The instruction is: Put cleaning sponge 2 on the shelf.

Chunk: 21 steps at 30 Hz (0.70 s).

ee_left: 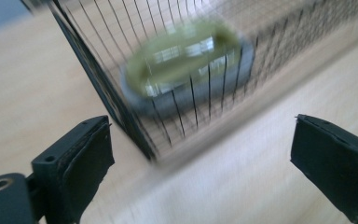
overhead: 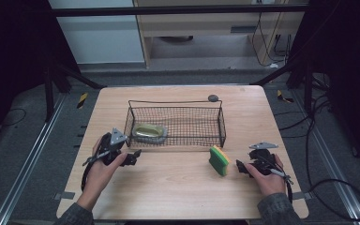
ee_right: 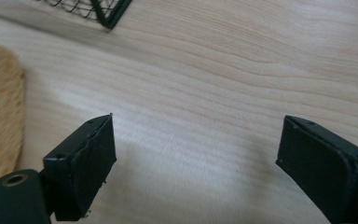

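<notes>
This looks like a lab test bay: a bare wooden table [overhead: 178, 187] on grey carpet between metal floor rails [overhead: 26, 164], black-curtained sides, loose cables [overhead: 337, 187] and hazard-striped tape [overhead: 82, 99].

Wooden table [overhead: 178, 187], 1 black wire basket [overhead: 175, 123] toward the far side, olive-green dish [overhead: 149, 131] lying inside its left end. Green-and-yellow sponge [overhead: 219, 160] standing on edge near the basket's right front corner. Left gripper [overhead: 132, 157] just outside the left front corner; right gripper [overhead: 239, 167] just beside the sponge.

dim room, lit tabletop, blurred left gripper view.
</notes>
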Motion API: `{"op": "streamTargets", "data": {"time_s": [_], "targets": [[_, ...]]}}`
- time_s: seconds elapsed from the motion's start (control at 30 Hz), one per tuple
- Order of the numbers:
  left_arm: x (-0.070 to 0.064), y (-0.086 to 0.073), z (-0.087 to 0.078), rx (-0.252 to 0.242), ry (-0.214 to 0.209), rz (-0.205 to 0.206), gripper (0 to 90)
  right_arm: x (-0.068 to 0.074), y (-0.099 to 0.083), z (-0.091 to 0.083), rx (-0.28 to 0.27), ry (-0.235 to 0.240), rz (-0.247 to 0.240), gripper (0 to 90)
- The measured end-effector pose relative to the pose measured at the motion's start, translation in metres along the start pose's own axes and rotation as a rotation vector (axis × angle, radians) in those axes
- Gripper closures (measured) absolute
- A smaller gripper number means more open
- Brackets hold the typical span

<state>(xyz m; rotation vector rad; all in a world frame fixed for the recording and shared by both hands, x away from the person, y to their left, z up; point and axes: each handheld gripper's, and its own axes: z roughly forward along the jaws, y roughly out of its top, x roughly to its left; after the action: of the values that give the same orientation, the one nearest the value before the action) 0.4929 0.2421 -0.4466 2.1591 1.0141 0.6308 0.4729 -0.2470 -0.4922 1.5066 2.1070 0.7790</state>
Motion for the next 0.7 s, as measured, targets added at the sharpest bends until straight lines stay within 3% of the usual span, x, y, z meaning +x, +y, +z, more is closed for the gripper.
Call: {"op": "streamTargets", "data": {"time_s": [0.03,0.07,0.1,0.13,0.17,0.3,0.57,0.7], "targets": [[0.001,-0.011,0.001,0.005,0.008,-0.033,5.3,0.005,0.002,-0.011,0.011,0.003,-0.020,15.4],[0.001,-0.011,0.001,0.005,0.008,-0.033,5.4,0.005,0.002,-0.011,0.011,0.003,-0.020,15.4],[0.001,-0.021,0.005,0.031,-0.010,-0.047,5.0,0.011,0.002,-0.021,0.041,0.009,-0.052,17.1],[0.001,-0.021,0.005,0.031,-0.010,-0.047,5.0,0.013,0.001,-0.024,0.053,0.010,-0.061,18.1],[0.000,-0.031,0.009,0.060,0.003,-0.050,5.1,0.015,0.000,-0.029,0.064,0.018,-0.069,19.3],[-0.002,-0.043,0.017,0.103,-0.031,-0.070,4.7,0.023,0.001,-0.038,0.114,0.042,-0.077,20.0],[-0.003,-0.048,0.027,0.124,-0.038,-0.094,4.1,0.035,0.005,-0.050,0.159,0.084,-0.066,19.5],[-0.002,-0.049,0.028,0.117,-0.047,-0.109,3.0,0.042,0.009,-0.057,0.168,0.101,-0.086,19.2]]}}
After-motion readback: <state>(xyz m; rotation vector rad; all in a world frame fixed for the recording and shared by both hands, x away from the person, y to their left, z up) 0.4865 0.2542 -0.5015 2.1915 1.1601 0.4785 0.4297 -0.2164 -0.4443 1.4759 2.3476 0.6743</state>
